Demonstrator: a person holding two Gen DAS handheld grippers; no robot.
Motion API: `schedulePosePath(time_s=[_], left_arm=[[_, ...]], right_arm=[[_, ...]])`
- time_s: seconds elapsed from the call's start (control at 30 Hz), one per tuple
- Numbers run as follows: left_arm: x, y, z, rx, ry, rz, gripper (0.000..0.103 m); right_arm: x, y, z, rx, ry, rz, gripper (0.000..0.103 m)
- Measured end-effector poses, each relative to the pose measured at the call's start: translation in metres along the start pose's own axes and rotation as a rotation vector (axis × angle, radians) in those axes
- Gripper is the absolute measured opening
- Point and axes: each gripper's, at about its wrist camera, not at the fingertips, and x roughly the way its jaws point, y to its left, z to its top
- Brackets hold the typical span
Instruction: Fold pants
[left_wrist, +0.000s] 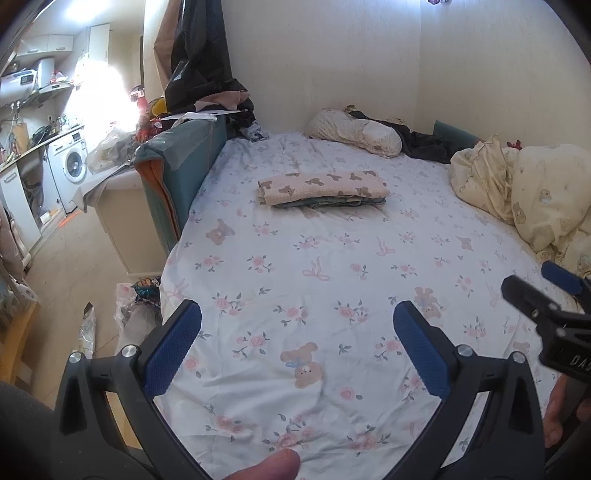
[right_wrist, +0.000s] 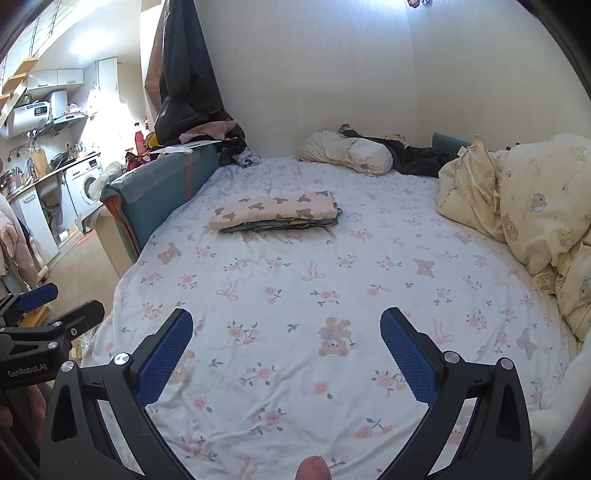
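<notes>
The folded pink bear-print pants (left_wrist: 323, 186) lie on a small pile far ahead on the floral white bed sheet (left_wrist: 295, 280), long axis crosswise. Both the left hand-held gripper (left_wrist: 297, 321) and the right hand-held gripper (right_wrist: 286, 328) are spread and empty; the left seems slightly nearer.

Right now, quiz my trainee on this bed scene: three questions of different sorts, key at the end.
1. True or false: the left tongs hold cloth.
2. What lies on top of the folded stack? A) bear-print cloth B) black jacket C) towel
3. Fill in: the yellow quilt is bunched on the bed's ___ side.

Key: 1 false, both the left and the right tongs are open and empty; 2 A; 3 right.
</notes>
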Motion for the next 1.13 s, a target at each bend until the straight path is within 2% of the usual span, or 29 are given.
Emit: schedulePosePath(time_s=[0.37, 1.13], left_arm=[[-0.0019, -0.001, 0.0021, 0.019, -0.023, 0.041, 0.102], [-0.007, 0.0025, 0.0031, 0.007, -0.047, 0.042, 0.102]], right_arm=[[0.0002, 0.0021, -0.0006, -0.014, -0.008, 0.004, 0.103], [-0.0035, 0.0049, -0.0038, -0.024, -0.011, 0.0, 0.103]])
